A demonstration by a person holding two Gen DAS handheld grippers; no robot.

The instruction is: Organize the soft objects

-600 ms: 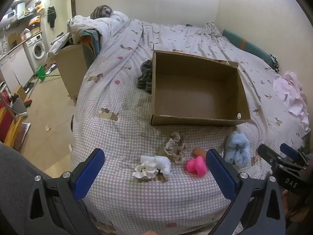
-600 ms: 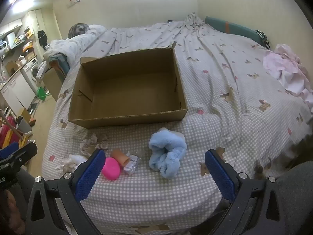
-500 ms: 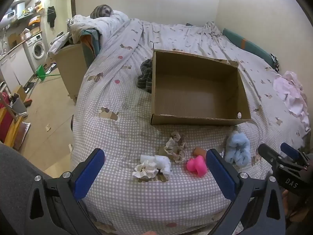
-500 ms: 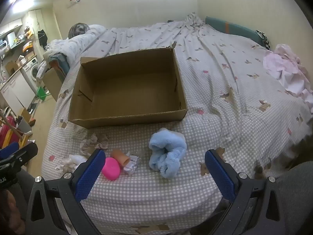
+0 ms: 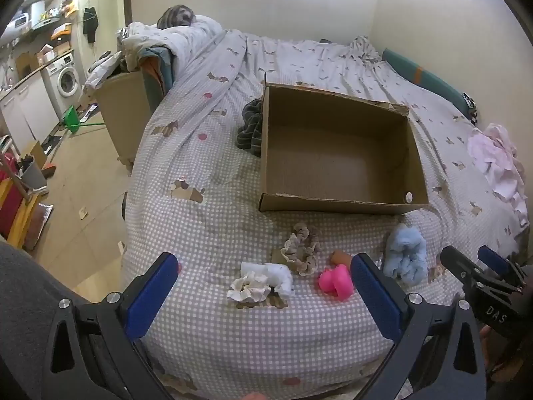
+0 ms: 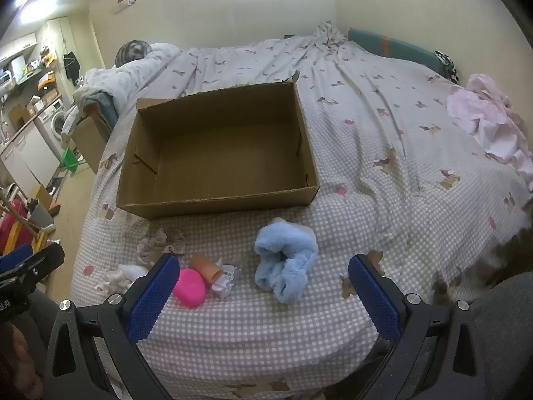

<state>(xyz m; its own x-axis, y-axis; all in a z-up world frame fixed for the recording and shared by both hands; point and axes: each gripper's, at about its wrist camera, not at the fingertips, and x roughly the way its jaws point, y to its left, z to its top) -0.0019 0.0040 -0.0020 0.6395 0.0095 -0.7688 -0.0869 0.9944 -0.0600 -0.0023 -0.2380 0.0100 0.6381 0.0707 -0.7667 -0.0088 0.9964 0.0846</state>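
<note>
An open, empty cardboard box [image 5: 339, 200] [image 6: 213, 201] sits on the checked bed cover. In front of it lie a beige scrunchie [image 5: 301, 248] [image 6: 161, 241], a white scrunchie [image 5: 258, 283] [image 6: 121, 275], a pink soft piece [image 5: 336, 281] [image 6: 190, 286], an orange piece [image 5: 340, 257] [image 6: 206, 266] beside a small clear packet [image 6: 226, 278], and a fluffy blue cloth [image 5: 404, 255] [image 6: 284, 261]. My left gripper [image 5: 263, 295] is open and empty, held above the white scrunchie. My right gripper [image 6: 263, 295] is open and empty, held above the blue cloth.
A dark striped cloth [image 5: 251, 128] lies against the box's left side. A pink garment [image 5: 496, 160] [image 6: 483, 116] lies at the bed's right edge. A second cardboard box [image 5: 123, 113] with bedding stands left of the bed, by the tiled floor.
Both views have shifted very slightly; the objects on the bed have not moved and both grippers stay open.
</note>
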